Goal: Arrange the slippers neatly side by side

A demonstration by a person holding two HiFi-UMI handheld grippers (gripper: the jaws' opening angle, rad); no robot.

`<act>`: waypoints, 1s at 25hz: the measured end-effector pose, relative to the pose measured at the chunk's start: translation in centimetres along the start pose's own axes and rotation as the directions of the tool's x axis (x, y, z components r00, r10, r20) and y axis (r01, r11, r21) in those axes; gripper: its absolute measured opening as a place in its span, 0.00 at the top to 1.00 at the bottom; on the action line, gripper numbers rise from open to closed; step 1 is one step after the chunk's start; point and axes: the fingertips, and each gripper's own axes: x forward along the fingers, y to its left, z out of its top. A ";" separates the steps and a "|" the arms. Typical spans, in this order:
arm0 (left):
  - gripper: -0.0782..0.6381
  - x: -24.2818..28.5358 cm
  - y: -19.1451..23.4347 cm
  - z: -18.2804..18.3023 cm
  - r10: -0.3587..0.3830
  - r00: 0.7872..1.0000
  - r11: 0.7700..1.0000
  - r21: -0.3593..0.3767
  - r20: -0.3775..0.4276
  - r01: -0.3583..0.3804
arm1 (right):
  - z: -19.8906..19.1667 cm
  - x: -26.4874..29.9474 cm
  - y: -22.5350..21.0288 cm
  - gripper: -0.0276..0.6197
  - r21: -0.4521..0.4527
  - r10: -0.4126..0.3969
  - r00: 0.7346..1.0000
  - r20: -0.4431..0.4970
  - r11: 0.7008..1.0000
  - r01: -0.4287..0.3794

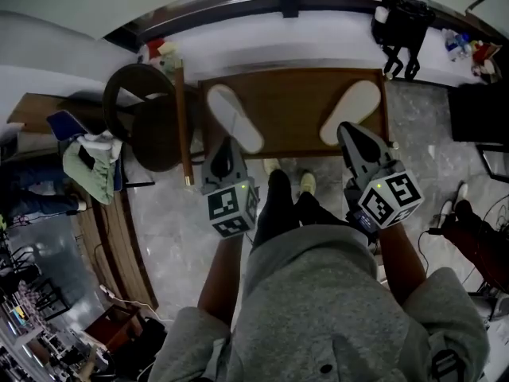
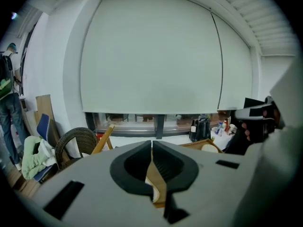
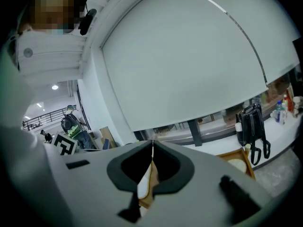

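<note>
Far left, a wicker chair (image 1: pixel 151 126) sits beside the brown board (image 1: pixel 290 102). The left gripper (image 1: pixel 225 143) has its jaws pressed together on nothing, tip just at the near end of the left slipper (image 1: pixel 235 118), which lies slanted on the board's left side. Well apart across the board lies the right slipper (image 1: pixel 351 111), slanted the other way. The right gripper (image 1: pixel 347 128) is also pinched closed and empty, right at that slipper's near end. A black bag (image 1: pixel 402 22) stands far right.
</note>
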 end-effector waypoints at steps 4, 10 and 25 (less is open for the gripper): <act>0.87 2.9 1.9 -1.4 -0.002 0.999 1.000 -0.008 -0.053 0.001 | 0.5 2.1 0.1 0.92 -0.011 -0.018 1.000 -0.008 1.000 0.017; 0.87 6.7 3.8 -3.3 -0.033 0.992 0.999 -0.021 -0.122 0.031 | 0.9 4.8 0.3 0.92 -0.036 -0.050 0.998 -0.025 0.998 0.049; 0.67 15.2 5.5 -8.9 -0.128 0.948 0.992 -0.042 -0.292 0.121 | 0.1 10.1 -1.7 0.92 -0.050 -0.152 0.981 -0.121 0.988 0.147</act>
